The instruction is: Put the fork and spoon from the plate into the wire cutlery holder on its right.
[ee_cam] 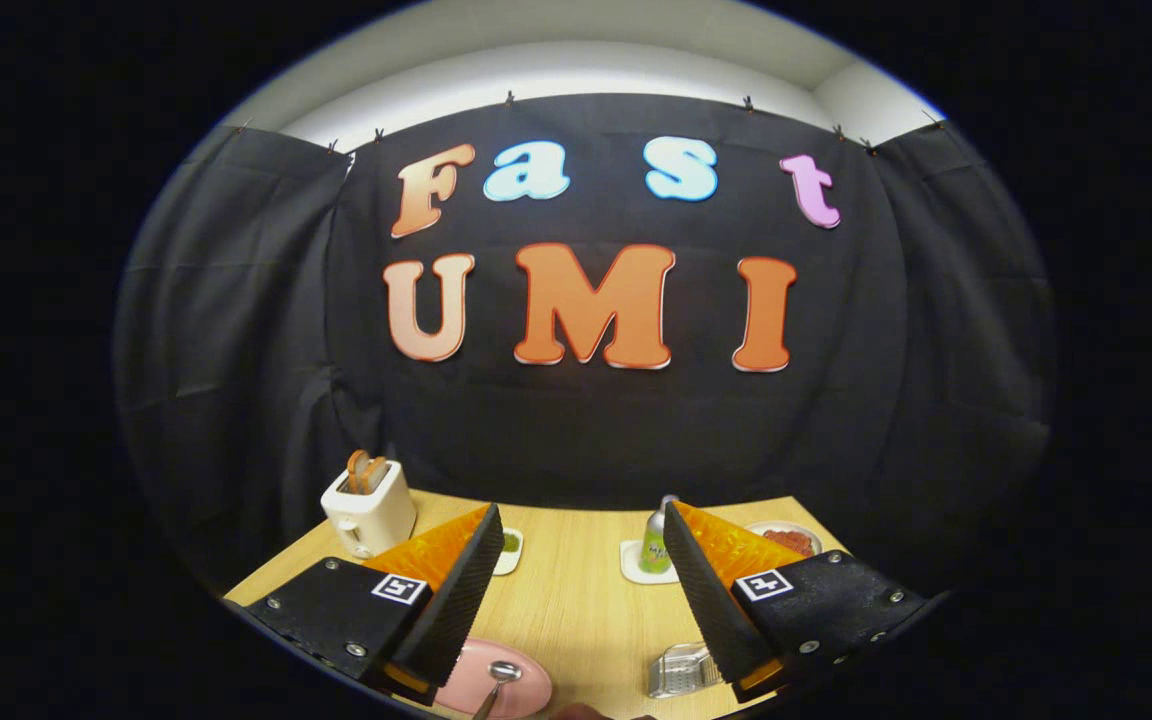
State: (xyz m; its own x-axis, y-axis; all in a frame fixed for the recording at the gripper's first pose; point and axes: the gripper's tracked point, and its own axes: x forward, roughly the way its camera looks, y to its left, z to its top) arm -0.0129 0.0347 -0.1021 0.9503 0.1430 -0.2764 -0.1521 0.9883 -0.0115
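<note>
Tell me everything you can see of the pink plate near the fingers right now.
The round pink plate lies flat on the light wooden table, low between the open gripper fingers and nearer the left one, which hides its left rim. It looks smooth and glossy, material uncertain. A shiny metal spoon rests on it, bowl up toward the plate's middle, handle running off toward the camera. No fork is discernible. The wire cutlery holder sits to its right, apart from it.

Layout: your gripper (581,590) hangs wide apart over the table (576,600).
Spoon (498,682) on plate (526,690); wire cutlery holder (678,670) right; toaster (369,508) behind.
</note>
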